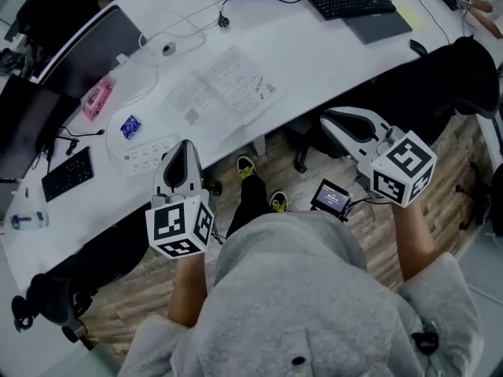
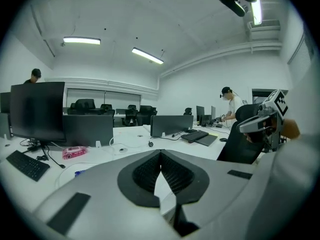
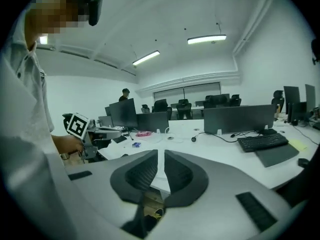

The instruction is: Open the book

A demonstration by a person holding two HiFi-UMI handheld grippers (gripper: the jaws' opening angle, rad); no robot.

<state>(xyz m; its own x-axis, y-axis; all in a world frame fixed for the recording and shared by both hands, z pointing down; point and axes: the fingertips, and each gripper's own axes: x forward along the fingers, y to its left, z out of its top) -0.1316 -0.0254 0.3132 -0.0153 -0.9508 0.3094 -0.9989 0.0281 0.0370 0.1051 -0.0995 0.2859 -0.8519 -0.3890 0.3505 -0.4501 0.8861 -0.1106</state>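
The book (image 1: 224, 93) lies open and flat on the white desk (image 1: 330, 49), its printed pages facing up. Both grippers are held close to my body, off the desk's near edge and apart from the book. My left gripper (image 1: 182, 149) points toward the desk with its jaws shut and empty; in its own view the tips of the left gripper (image 2: 160, 153) meet. My right gripper (image 1: 332, 119) hangs over the floor by the desk's edge. The right gripper (image 3: 161, 154) shows only a narrow slit between its jaws, with nothing in it.
A pink object (image 1: 97, 99), a blue packet (image 1: 130, 126) and a cable lie left of the book. A keyboard (image 1: 351, 3) sits at the far right, another keyboard (image 1: 67, 174) at the left. A black chair (image 1: 452, 85) stands right; a small device (image 1: 331, 198) lies on the floor.
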